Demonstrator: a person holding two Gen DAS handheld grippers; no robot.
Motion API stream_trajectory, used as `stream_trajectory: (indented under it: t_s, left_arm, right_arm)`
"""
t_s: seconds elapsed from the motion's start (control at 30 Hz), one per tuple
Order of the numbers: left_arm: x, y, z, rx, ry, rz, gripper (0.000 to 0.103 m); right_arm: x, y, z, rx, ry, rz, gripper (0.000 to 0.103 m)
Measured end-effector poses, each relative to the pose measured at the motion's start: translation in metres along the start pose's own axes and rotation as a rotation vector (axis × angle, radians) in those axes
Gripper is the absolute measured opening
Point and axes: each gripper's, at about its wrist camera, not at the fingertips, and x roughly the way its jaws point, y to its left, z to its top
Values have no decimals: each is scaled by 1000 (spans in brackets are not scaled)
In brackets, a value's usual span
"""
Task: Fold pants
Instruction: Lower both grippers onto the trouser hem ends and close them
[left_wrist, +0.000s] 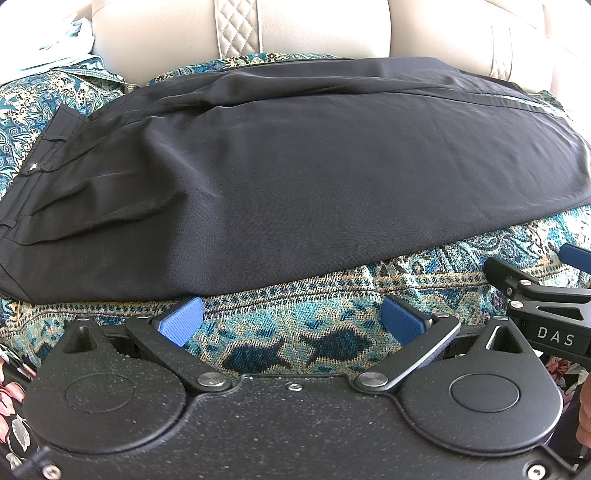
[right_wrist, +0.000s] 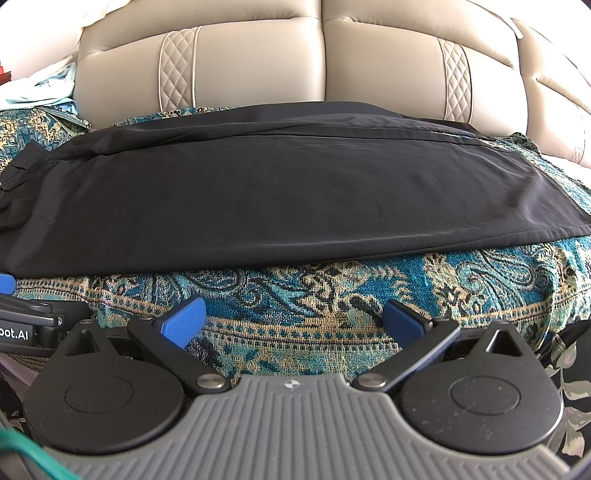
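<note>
Pants (left_wrist: 280, 184), black, spread flat along the seat of a beige leather sofa (left_wrist: 325, 29), on a teal paisley throw (left_wrist: 332, 291). Lengthwise across both views: waistband (left_wrist: 40, 155) with belt loops at the left end, leg hems at the right end. One leg laid over the other, with a long seam line running near the far edge. Some soft creases near the waistband, otherwise smooth.

Left gripper (left_wrist: 291, 319) just in front of the near edge of the pants, over the bare throw. Jaws spread wide, nothing between the blue pads (left_wrist: 181, 319). Left pad tip very close to the hem of the dark cloth, perhaps just touching; cannot tell for sure. Right pad clearly apart from the cloth.

Right gripper (right_wrist: 293, 319) also low before the near edge, further toward the hem end. Jaws wide too, empty, both blue pads (right_wrist: 402, 321) over the patterned throw and apart from the pants.

Each gripper partly seen at the edge of the other view, side by side. Pale blue cloth (left_wrist: 62, 40) heaped at the far left corner of the sofa. Floral fabric (left_wrist: 11, 406) at the lower corners.
</note>
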Motion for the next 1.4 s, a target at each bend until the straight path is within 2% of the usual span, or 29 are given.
stream_trajectory:
  t_s: [0.1, 0.27, 0.4, 0.53, 0.7, 0.8, 0.9, 1.0, 1.13, 1.3, 1.4]
  left_arm:
    - [0, 4, 2, 8, 5, -1, 103]
    - [0, 8, 17, 20, 79, -14, 103]
    - [-8, 29, 41, 12, 35, 4, 102]
    - [-11, 65, 85, -28, -26, 33, 103]
    - [9, 133, 159, -187, -67, 139, 103]
    - [33, 177, 197, -309, -54, 185, 102]
    - [68, 224, 233, -479, -27, 185, 102]
    - [103, 256, 253, -642, 15, 162, 102]
    - [143, 277, 267, -793, -12, 198, 101]
    - [194, 276, 285, -823, 33, 308, 101]
    - [215, 276, 287, -870, 62, 342, 101]
  right_arm:
    - [-1, -1, 0, 9, 3, 1, 103]
    - [-5, -6, 10, 26, 22, 1, 103]
    - [-6, -18, 35, 66, -17, 14, 103]
    - [2, -32, 76, 76, -63, 5, 103]
    - [28, -50, 132, 134, -72, -15, 103]
    - [52, -57, 166, 181, -76, -20, 103]
    - [70, -55, 194, 194, -90, -39, 103]
    - [82, -43, 212, 184, -103, -39, 103]
    - [98, -29, 228, 182, -100, -30, 103]
    - [116, -15, 235, 161, -81, -25, 103]
    - [124, -9, 241, 143, -75, -25, 103]
